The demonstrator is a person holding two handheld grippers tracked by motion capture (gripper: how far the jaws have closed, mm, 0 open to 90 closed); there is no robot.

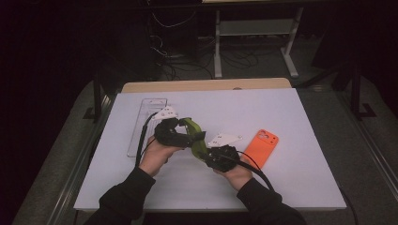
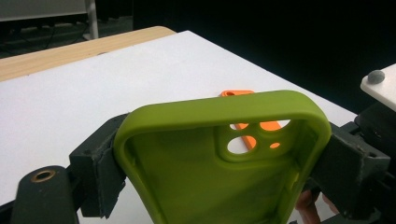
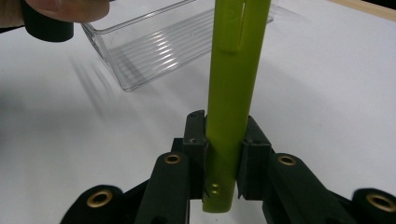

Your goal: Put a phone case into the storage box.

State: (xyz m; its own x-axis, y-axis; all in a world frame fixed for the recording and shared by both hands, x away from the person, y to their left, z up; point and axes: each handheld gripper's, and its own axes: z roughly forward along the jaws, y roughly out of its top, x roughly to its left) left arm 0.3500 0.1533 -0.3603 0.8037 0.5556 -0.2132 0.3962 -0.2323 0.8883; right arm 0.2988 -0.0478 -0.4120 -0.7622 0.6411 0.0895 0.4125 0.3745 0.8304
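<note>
A green phone case [image 1: 195,133] is held above the white table between both grippers. In the left gripper view its hollow inside [image 2: 196,177] faces me, camera cut-out at the top, and my left gripper [image 2: 219,163] spans its width with a pad pressed on each long side. My left gripper [image 1: 185,133] comes at it from the left in the high view. My right gripper [image 3: 223,140] is shut on the case's thin edge [image 3: 233,70], which stands upright between its pads. In the high view the right gripper [image 1: 202,151] is at the case's near end.
An orange phone case [image 1: 263,147] lies flat on the white table top [image 1: 281,108] to the right, and it shows through the green case's cut-out [image 2: 238,93]. A clear plastic tray [image 1: 141,126] lies at the left [image 3: 154,51]. Beyond the table's wooden far edge are cables.
</note>
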